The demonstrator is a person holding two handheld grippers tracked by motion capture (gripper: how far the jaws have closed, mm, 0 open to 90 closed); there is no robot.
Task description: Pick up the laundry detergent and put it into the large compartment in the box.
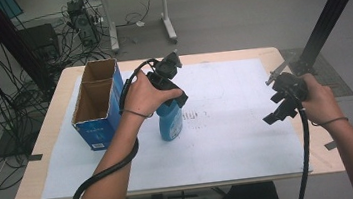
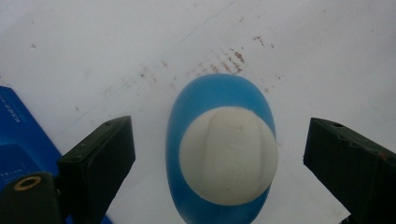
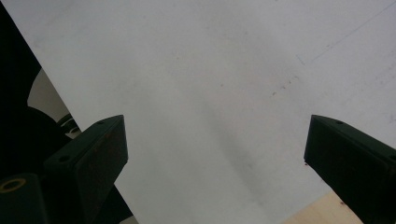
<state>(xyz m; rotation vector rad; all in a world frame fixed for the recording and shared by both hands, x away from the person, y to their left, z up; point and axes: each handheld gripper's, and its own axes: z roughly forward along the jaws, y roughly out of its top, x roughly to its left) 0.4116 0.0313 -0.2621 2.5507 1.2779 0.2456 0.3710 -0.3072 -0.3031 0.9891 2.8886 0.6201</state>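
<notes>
A blue bottle (image 1: 171, 122) with a white cap (image 2: 228, 155) stands upright on the white sheet (image 1: 229, 138) near the table's middle. My left gripper (image 1: 173, 99) hovers right over it, pointing down. In the left gripper view its jaws stand wide apart on either side of the cap, not touching it, so my left gripper (image 2: 219, 149) is open. My right gripper (image 1: 280, 109) hangs over the right part of the sheet, also open, with only bare sheet (image 3: 210, 93) between its jaws.
A blue cardboard box (image 1: 98, 104) with two open compartments stands just left of the bottle; its side shows in the left gripper view (image 2: 18, 135). The wooden table edge (image 1: 308, 84) lies close to the right hand. Cables and furniture legs lie on the floor behind.
</notes>
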